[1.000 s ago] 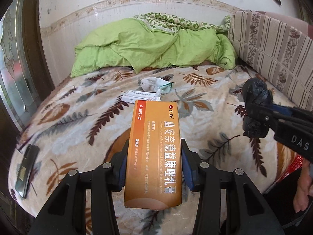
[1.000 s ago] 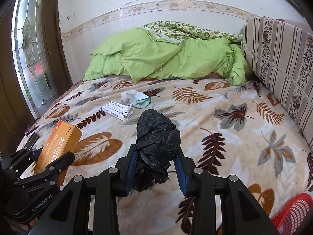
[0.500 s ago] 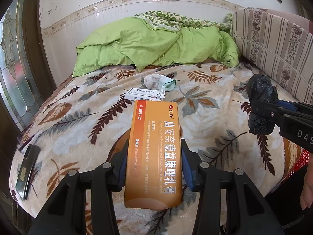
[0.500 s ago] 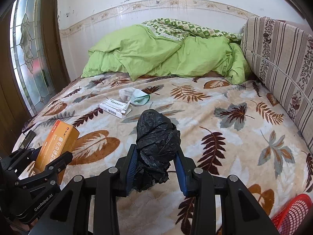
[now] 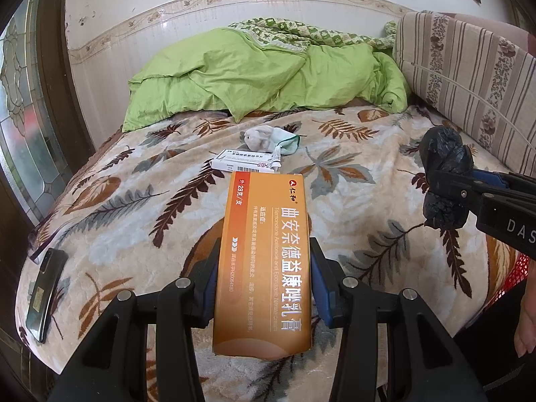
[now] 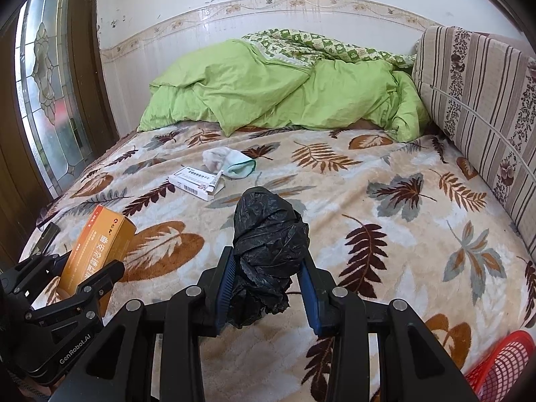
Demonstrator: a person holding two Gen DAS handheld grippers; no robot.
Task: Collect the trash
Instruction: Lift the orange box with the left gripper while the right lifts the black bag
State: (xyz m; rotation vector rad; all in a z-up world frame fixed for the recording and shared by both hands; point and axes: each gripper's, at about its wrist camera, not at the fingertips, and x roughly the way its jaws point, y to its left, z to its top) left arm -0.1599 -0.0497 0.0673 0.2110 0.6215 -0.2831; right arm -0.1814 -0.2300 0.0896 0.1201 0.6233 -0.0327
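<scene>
- Leaf-patterned plush blanket (image 6: 385,221) covers the bed; a red mesh basket (image 6: 502,361) sits at its near right corner.
- My left gripper (image 5: 264,288) pinches a long orange cardboard medicine box (image 5: 264,261).
- My right gripper (image 6: 268,284) clamps a crumpled black plastic bag (image 6: 268,248).
- I'd carry both over the basket, lower them, then release, one at a time.
- A white carton (image 6: 196,182) and a crumpled tissue (image 6: 217,157) are not yet collected.

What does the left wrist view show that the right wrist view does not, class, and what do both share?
Only left: printed top face of the orange box; whole dark phone.
Only right: the red basket's mesh clearly; the black bag from behind.
Both: white box, crumpled cloth, green duvet, leaf blanket.
</scene>
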